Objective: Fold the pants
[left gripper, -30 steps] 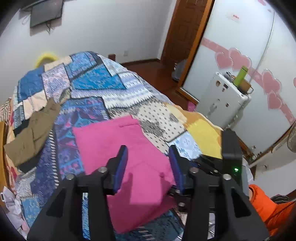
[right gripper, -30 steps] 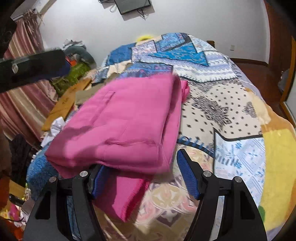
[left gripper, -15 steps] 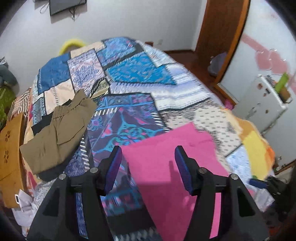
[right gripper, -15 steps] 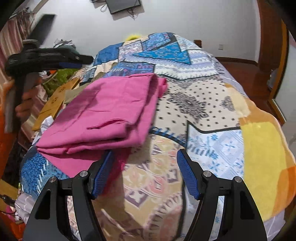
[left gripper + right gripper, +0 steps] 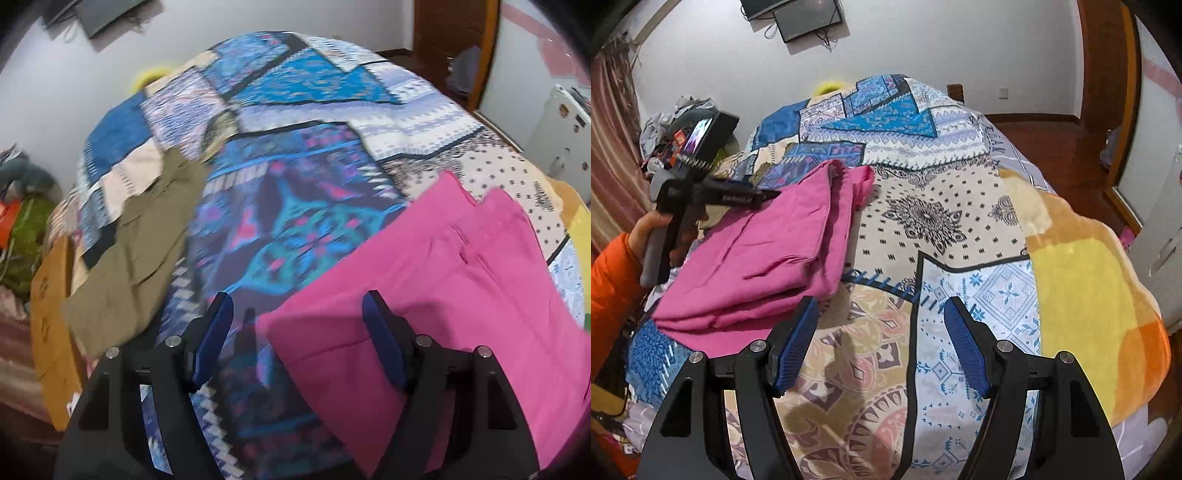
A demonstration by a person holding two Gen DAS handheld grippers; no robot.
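Right wrist view: a patchwork bedspread (image 5: pixel 960 229) fills the frame, with the pink pants (image 5: pixel 775 258) lying folded at nine o'clock, stacked in several layers. Their long axis runs from seven o'clock up toward one o'clock, the loose ends at the far tip. Olive trousers (image 5: pixel 140 251) lie flat at nine o'clock in the left wrist view, apparently not yet folded. The pink pair looks largely done, perhaps needing one more fold or a squaring-up; if the olive pair belongs to the job, that work remains.

A hand (image 5: pixel 652 232) in an orange sleeve holds the left gripper (image 5: pixel 297 339) over the near corner of the pink stack, its jaws just widened, the cloth corner between the blue pads and no grip on it. The right gripper (image 5: pixel 881 345) hovers beside the stack over bare quilt, jaws apart and empty.
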